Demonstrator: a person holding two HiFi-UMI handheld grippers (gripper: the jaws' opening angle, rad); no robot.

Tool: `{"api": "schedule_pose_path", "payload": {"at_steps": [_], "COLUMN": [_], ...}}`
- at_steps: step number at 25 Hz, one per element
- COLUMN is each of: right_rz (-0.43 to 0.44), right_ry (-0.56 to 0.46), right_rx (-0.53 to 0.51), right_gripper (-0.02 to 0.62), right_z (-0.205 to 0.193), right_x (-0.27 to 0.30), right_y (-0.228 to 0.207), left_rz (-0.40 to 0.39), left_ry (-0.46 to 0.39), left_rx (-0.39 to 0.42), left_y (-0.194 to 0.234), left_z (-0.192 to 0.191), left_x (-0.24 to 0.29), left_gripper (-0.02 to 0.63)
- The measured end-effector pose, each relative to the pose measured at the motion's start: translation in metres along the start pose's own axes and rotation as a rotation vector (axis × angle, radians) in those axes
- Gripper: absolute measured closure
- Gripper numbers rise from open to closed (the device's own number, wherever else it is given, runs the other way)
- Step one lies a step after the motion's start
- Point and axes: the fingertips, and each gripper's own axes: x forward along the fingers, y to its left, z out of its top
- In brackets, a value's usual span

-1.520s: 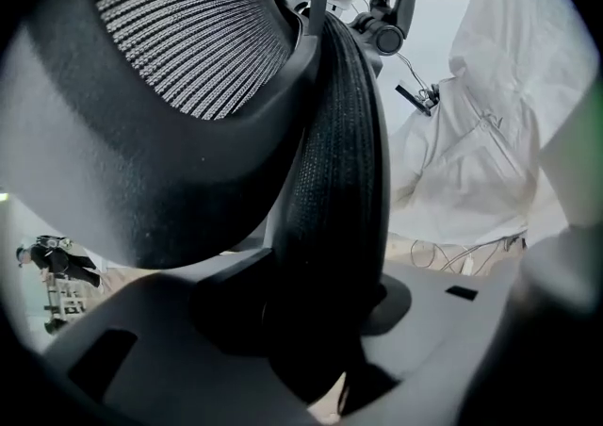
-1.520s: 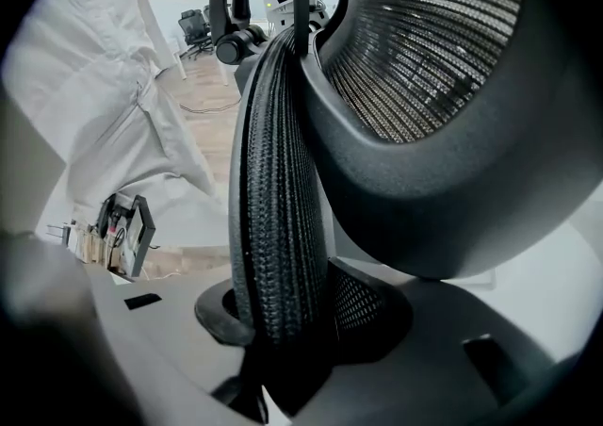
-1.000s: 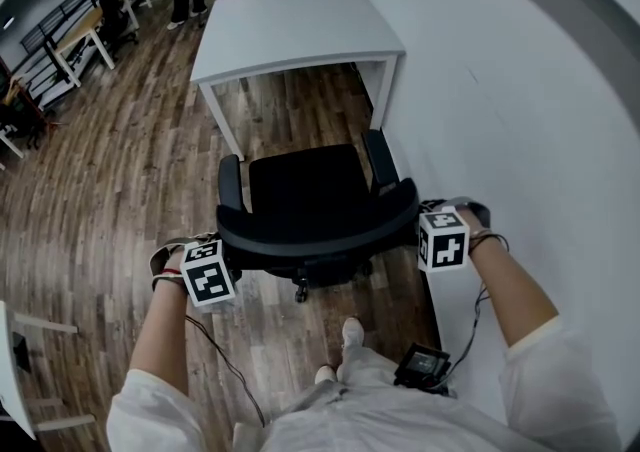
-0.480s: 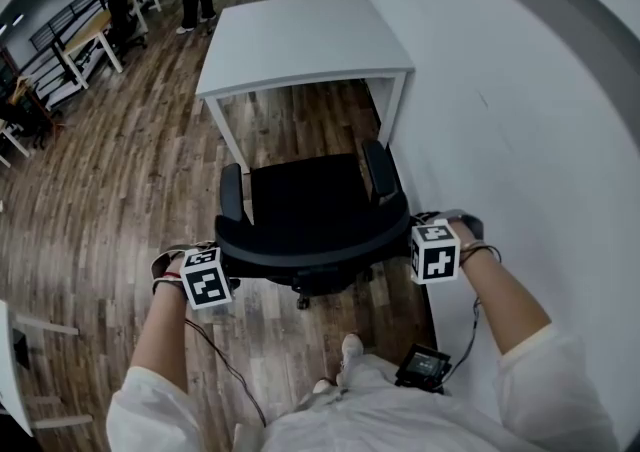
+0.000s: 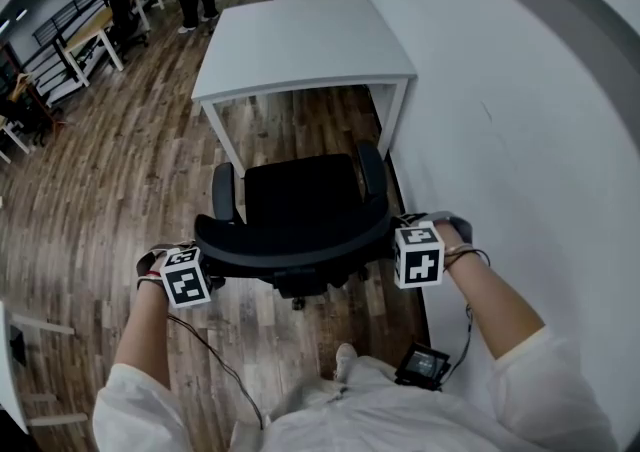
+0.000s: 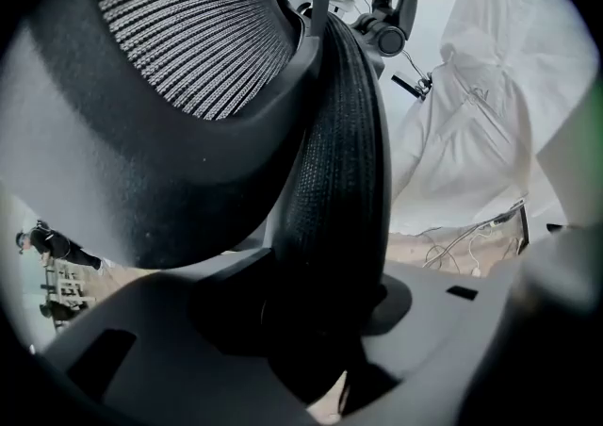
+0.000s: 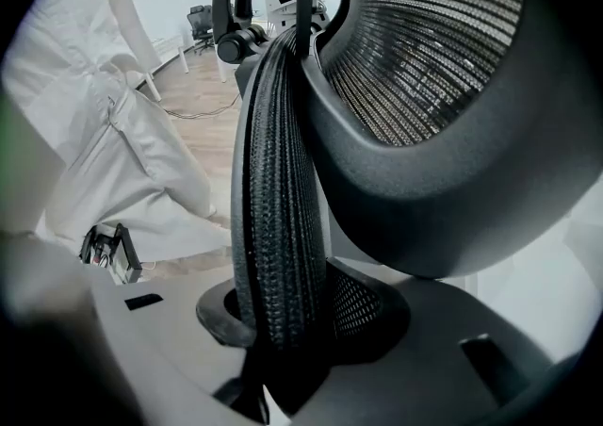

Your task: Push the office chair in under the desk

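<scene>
1 office chair [image 5: 300, 202] on the wood floor [image 5: 120, 190], seat front just short of the 1 white tabletop [image 5: 300, 40], not under it yet. 2 grippers: left gripper [image 5: 200, 278] and right gripper [image 5: 405, 255], each clenched on 1 side edge of the backrest [image 5: 290, 245]. Vs 1 s ago: office chair closer to tabletop.

Left gripper [image 5: 193, 276] and right gripper [image 5: 411, 253]: each carries a white cube with black square markers above pale grey jaws. Behind each gripper come a wrist strap [image 5: 150, 262] and white sleeves [image 5: 553, 380]. A thin black cable [image 5: 215, 358] trails behind the left gripper.
</scene>
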Motion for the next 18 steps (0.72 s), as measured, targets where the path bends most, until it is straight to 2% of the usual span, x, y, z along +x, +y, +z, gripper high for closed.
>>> {"api": "schedule_pose_path", "payload": {"at_steps": [18], "right_rz": [0.003], "right_ry": [0.008], "right_rx": [0.002], "right_gripper": [0.449], "right_z": [0.005], "right_x": [0.022], "right_y": [-0.085], "left_rz": [-0.011], "left_ry": [-0.012], "left_rx": [-0.002], "left_y": [0.086], "left_z": [-0.008], "left_x": [0.004], "left_gripper": [0.417]}}
